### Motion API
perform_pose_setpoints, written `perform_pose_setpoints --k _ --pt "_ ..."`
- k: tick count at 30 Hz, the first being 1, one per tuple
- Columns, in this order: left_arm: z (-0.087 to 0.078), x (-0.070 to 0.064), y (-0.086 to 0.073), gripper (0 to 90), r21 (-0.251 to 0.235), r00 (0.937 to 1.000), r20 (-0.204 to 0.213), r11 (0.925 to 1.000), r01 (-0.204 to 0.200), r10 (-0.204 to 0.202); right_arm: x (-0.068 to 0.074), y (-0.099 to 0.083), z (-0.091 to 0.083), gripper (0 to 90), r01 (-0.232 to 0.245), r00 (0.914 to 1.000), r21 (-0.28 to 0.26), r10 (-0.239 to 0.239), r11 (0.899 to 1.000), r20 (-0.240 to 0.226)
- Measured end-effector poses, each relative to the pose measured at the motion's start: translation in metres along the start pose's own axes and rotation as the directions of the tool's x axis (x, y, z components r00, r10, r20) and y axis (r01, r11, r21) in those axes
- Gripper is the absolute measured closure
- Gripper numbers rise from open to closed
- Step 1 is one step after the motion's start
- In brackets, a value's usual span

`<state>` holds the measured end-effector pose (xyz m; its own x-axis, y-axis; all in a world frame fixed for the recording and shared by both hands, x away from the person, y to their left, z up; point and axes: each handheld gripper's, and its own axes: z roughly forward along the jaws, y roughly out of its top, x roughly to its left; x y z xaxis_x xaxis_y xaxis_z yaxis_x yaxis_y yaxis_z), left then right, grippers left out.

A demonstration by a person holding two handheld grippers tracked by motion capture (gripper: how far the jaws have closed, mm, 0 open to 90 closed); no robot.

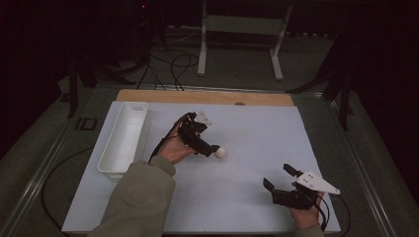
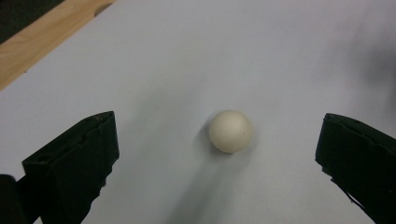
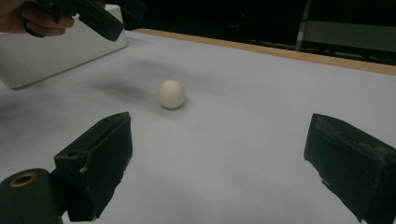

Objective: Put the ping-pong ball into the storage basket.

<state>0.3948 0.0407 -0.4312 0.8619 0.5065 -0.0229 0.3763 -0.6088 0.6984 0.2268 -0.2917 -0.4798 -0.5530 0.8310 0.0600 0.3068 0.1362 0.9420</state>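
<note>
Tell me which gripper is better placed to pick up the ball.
Left. The left gripper is open right at the ball, which lies between its fingers. The right gripper is open too, but farther off.

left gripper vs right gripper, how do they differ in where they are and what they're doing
The left gripper reaches out over the middle of the white sheet, right at the pale ball; the right gripper sits near the sheet's front edge, well away from the ball. In the left gripper view the ball lies between its jaws, untouched; in the right gripper view it lies beyond them. The left gripper is nearer the white tray. Both stand open and hold nothing.
</note>
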Motion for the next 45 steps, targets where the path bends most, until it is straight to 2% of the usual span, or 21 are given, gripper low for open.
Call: perform_pose_setpoints --k 5,18,28,36,45 --pt "0.007 0.001 0.0 0.0 0.03 1.0 0.004 0.9995 0.007 -0.007 -0.001 0.0 0.0 7.5 -0.002 1.0 -0.001 0.002 1.0 0.0" --pt "0.022 0.002 -0.001 0.5 0.058 0.9993 0.01 0.9976 0.037 -0.037 -0.001 0.0 0.001 7.5 -0.004 1.0 0.005 0.004 1.0 0.005" --pt "0.034 0.003 -0.002 1.0 0.093 0.9993 0.011 0.995 0.036 -0.037 -0.001 -0.001 0.001 7.5 -0.006 1.0 0.006 0.006 1.0 0.007" --pt "0.04 0.001 0.0 1.6 0.111 0.9991 0.02 0.9932 0.035 -0.037 -0.001 -0.001 0.001 7.5 -0.006 1.0 0.007 0.006 1.0 0.008" --pt "0.044 0.002 0.003 2.0 0.1 0.9987 0.028 0.9942 0.039 -0.042 -0.001 -0.001 0.001 7.5 -0.007 1.0 0.009 0.007 1.0 0.005"
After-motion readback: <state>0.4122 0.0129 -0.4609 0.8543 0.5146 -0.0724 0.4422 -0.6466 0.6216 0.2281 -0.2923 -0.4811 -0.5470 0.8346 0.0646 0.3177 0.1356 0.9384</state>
